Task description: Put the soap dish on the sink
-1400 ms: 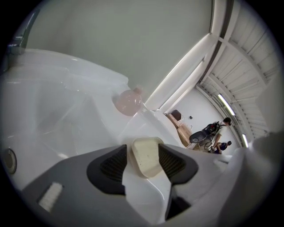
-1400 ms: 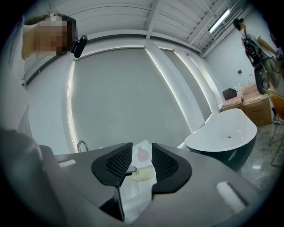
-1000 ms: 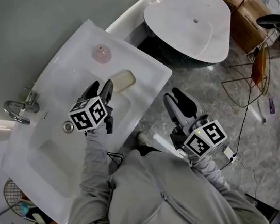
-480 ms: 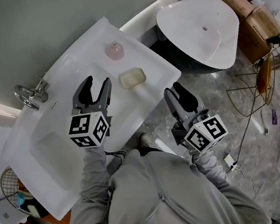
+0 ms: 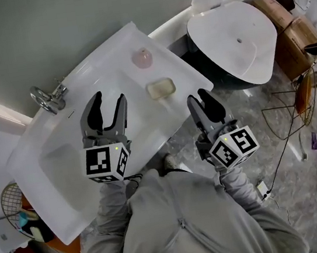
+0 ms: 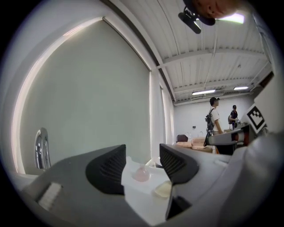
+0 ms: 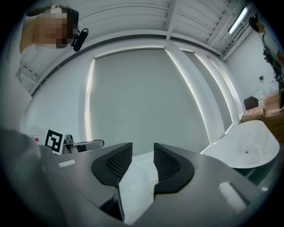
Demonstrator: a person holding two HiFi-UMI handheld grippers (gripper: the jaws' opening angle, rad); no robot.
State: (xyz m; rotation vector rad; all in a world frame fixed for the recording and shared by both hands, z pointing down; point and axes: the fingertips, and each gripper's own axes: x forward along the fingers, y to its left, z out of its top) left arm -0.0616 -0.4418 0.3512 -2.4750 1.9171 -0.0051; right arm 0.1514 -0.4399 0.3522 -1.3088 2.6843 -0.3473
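— White ceramic: how many fixtures are shown, and what is carried on them?

— One sink (image 5: 110,62) is shown along the wall, with one chrome tap (image 5: 48,97) at its back edge. One white tub (image 5: 232,29) is seen beside it. Two small items are set on the sink's flat ledge: one cream soap dish (image 5: 160,88) near the ledge's right corner, and one pink object (image 5: 142,58) (its kind cannot be told) nearer the wall. The two lie apart.

— How are the two grippers presented?

— The left gripper (image 5: 109,98) is held over the ledge, just left of the soap dish and clear of it. Its jaws are spread wide with nothing between them, and both small items are seen beyond the gap. The right gripper (image 5: 198,96) is held just off the sink's front edge, over the floor (image 5: 254,132). Its jaws are parted by a narrow gap and nothing is gripped.

— Are others shown?

— Two standing figures (image 6: 214,120) are seen far off in the left gripper view.
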